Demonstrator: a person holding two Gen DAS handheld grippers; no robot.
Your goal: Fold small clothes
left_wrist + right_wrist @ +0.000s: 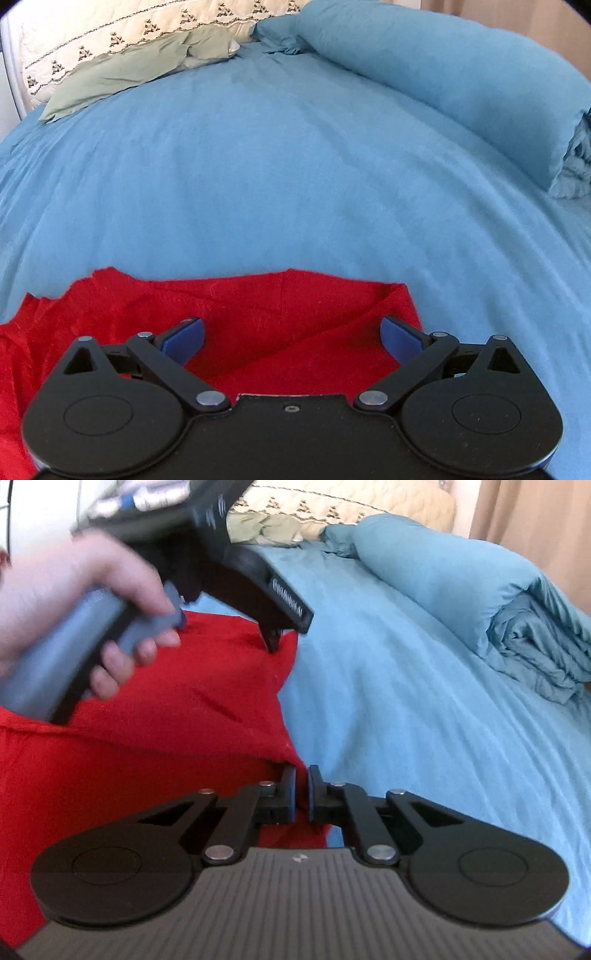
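Red fabric, a small garment [258,325], is lying on the blue bed sheet [258,166] and filling the lower part of both views. The left gripper [291,338] is hovering over it with its fingers spread wide and holding nothing, probably to take a far edge. The right gripper [302,794] is pinching the cloth's near right corner between almost closed fingers, likely so the corner can be lifted for a fold. A rolled blue duvet [443,81] is resting at the upper right.

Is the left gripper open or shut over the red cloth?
Open. The left gripper has its blue fingers spread wide apart above the red cloth, with nothing pinched between them.
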